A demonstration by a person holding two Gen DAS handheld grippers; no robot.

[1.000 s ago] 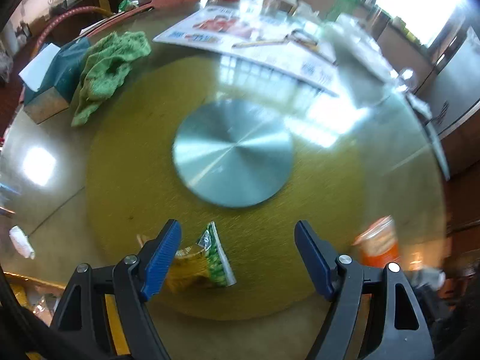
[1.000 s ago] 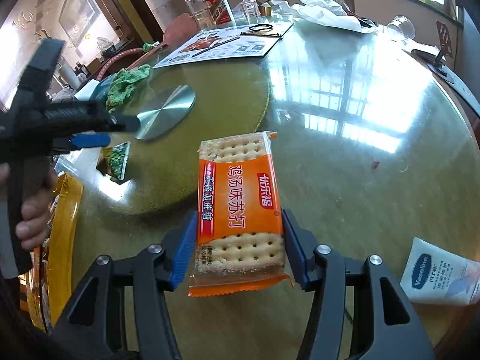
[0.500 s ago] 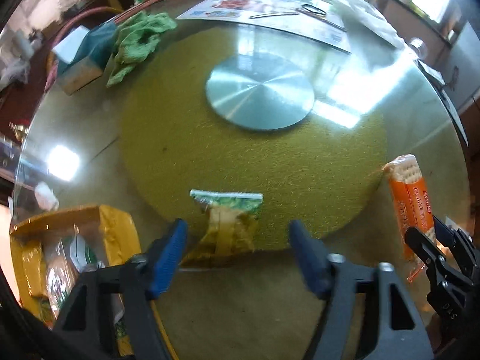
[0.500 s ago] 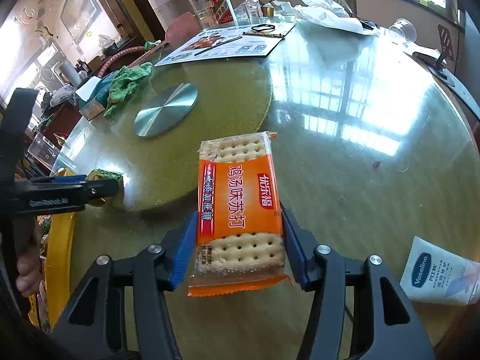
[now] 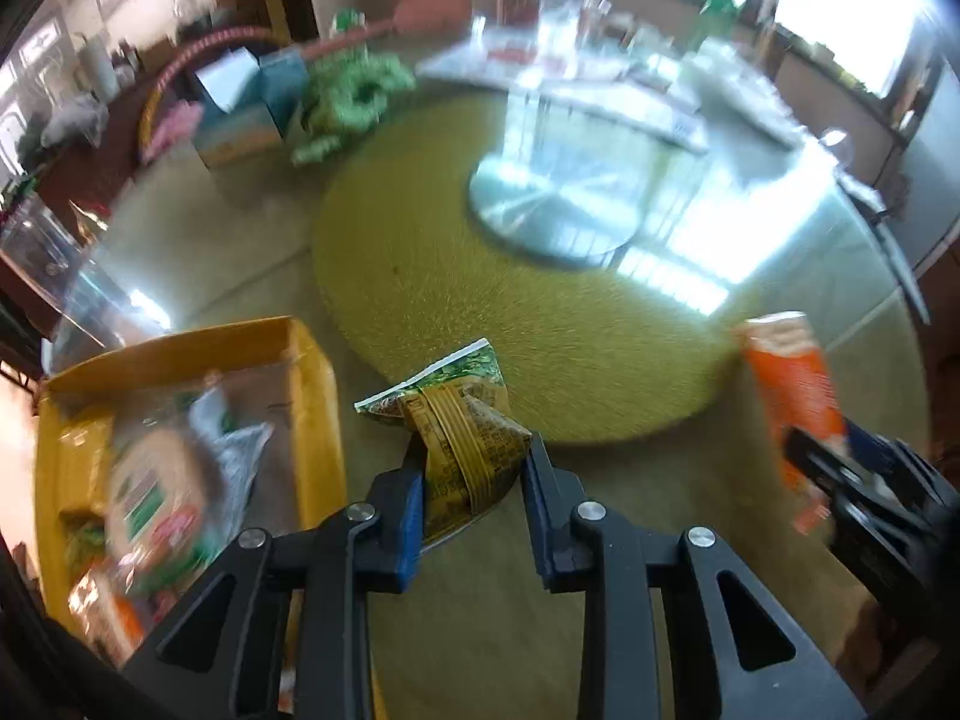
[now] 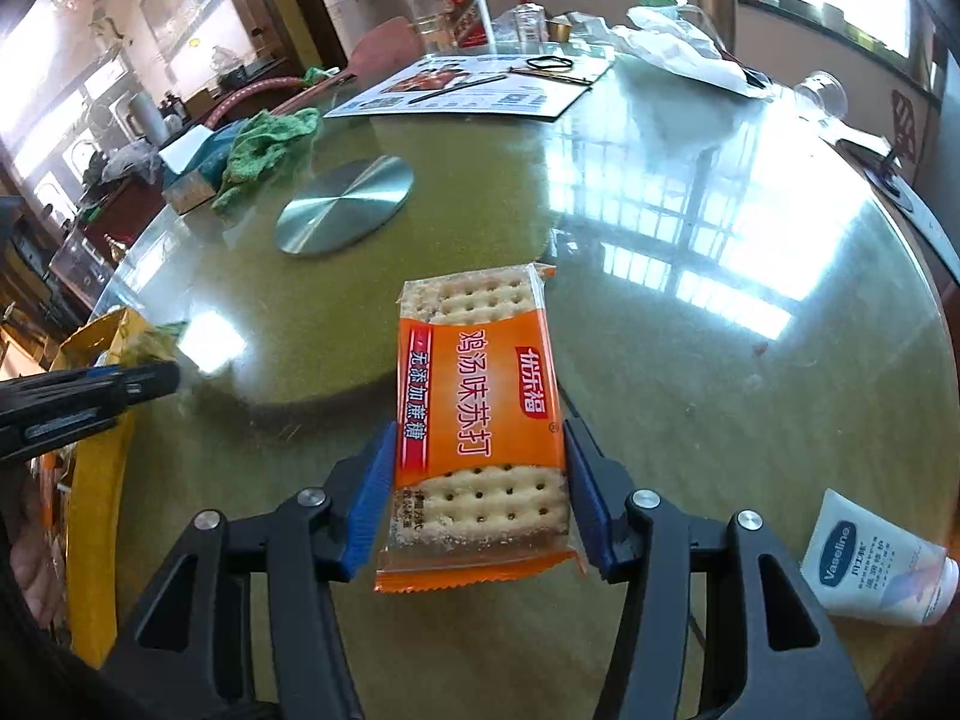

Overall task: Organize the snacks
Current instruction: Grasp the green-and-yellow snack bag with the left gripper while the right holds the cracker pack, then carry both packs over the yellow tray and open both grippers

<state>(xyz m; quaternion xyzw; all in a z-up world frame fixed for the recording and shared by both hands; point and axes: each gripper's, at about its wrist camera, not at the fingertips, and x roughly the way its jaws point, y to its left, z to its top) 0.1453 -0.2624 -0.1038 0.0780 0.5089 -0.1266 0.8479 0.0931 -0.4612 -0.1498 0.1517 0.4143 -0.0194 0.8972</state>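
A crumpled green and yellow snack packet (image 5: 456, 414) sits between the blue pads of my left gripper (image 5: 474, 462). The jaws are closing and both pads press on it, near the rim of the round yellow mat (image 5: 540, 330). A yellow box (image 5: 312, 396) holding several snacks stands just to its left. My right gripper (image 6: 479, 432) is shut on an orange cracker packet (image 6: 480, 408), held above the glass table. That cracker packet (image 5: 792, 384) also shows at the right of the left wrist view. My left gripper (image 6: 156, 378) reaches in over the yellow box (image 6: 96, 468) in the right wrist view.
A steel disc (image 6: 345, 204) lies at the table's middle. A green cloth (image 6: 264, 144) and a tissue box (image 5: 240, 114) are at the far left. Papers, bottles and plastic bags crowd the far edge. A Vaseline tube (image 6: 864, 564) lies near the right front.
My left gripper has pulled back toward the yellow box and closed from wide open onto the green packet. The right gripper has kept still with the cracker packet.
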